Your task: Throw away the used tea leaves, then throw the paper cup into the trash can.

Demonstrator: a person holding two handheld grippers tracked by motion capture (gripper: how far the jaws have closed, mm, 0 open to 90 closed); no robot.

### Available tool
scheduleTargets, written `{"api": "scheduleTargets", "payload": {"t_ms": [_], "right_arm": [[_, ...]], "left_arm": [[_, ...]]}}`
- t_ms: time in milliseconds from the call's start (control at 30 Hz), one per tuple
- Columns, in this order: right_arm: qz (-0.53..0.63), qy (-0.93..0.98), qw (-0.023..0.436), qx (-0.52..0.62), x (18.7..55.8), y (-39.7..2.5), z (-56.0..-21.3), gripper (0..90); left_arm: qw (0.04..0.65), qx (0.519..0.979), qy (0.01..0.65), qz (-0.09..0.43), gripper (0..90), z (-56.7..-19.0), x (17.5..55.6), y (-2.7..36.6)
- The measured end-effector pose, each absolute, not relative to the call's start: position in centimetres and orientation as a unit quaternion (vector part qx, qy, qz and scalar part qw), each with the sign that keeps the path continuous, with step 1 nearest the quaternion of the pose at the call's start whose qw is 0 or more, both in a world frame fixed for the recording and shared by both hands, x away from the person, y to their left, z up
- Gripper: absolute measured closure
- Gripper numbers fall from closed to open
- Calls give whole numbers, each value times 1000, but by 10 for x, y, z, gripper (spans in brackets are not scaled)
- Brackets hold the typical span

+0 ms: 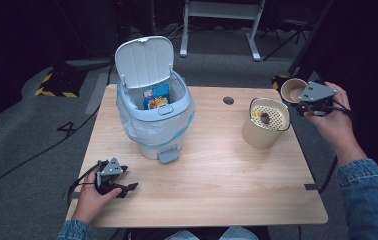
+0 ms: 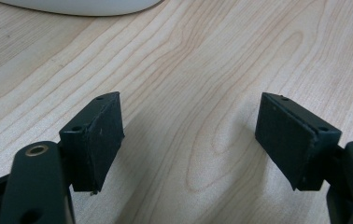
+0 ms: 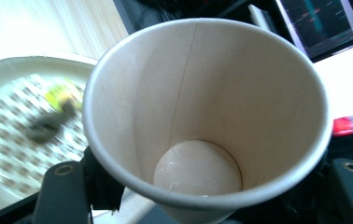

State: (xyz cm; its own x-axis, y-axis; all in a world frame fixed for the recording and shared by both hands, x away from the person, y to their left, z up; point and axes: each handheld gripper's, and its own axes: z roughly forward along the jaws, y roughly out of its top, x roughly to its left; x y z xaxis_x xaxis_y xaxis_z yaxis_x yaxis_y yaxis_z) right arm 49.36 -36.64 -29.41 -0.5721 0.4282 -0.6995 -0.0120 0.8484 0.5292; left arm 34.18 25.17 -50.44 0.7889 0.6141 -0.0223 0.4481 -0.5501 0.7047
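1. While the right side does the work, the left gripper point(image 1: 119, 186) just sits near the table's point(image 1: 217, 200) front left corner, resting low on the wood. Its own view shows the jaws spread wide with bare tabletop between them, nothing held.

2. Next over is the bin point(image 1: 154, 120), standing toward the back left of the table. Lid is flipped up, a liner bag is folded over the rim, and a blue snack packet point(image 1: 156, 96) lies inside.

3. Moving right, the strainer pot point(image 1: 266, 122) stands near the right edge. Its perforated insert has a few bits of scrap on it, one yellowish and one dark.

4. Far right, the right gripper point(image 1: 302, 97) is clamped on a paper cup point(image 1: 293, 90), held in the air just past the table's back right corner, right behind the strainer pot. From its own view the cup point(image 3: 207, 116) looks drained, only a wet sheen at the bottom.

5. My read: the pouring into the strainer looks done and we're at the throw-out-the-cup step.

6. Next move would need a carry across the table's back to the bin, keeping the cup above the rim, then loosening the jaws over the opening. Lid's already up, so the left hand can probably stay put.
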Motion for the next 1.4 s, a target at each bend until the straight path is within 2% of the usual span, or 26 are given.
{"api": "scheduleTargets", "payload": {"t_ms": [67, 167, 233, 267, 300, 367, 633, 767, 933, 1400], "right_arm": [[269, 849, 431, 146, 494, -370, -295, 310], [331, 841, 384, 190, 490, -373, -294, 311], [345, 838, 373, 197, 489, -374, -294, 312], [381, 831, 338, 225, 486, -375, -292, 313], [381, 831, 338, 225, 486, -375, -292, 313], [430, 815, 285, 266, 482, -376, -290, 312], [510, 796, 195, 262, 476, -371, -283, 311], [528, 792, 169, 256, 472, -366, -280, 311], [530, 795, 167, 245, 468, -353, -272, 311], [536, 815, 142, 168, 477, -262, -244, 308]], "left_arm": [[363, 874, 303, 115, 237, -504, 342, 252], [363, 874, 303, 112, 237, -504, 342, 252], [363, 874, 303, 113, 237, -504, 343, 252], [363, 874, 303, 113, 237, -504, 343, 252], [363, 874, 303, 113, 237, -504, 343, 252], [363, 874, 303, 113, 237, -504, 343, 252], [363, 874, 303, 112, 237, -504, 343, 252], [363, 874, 303, 113, 237, -504, 343, 252], [363, 874, 303, 113, 237, -504, 343, 252], [363, 874, 303, 113, 238, -504, 343, 252]]}}
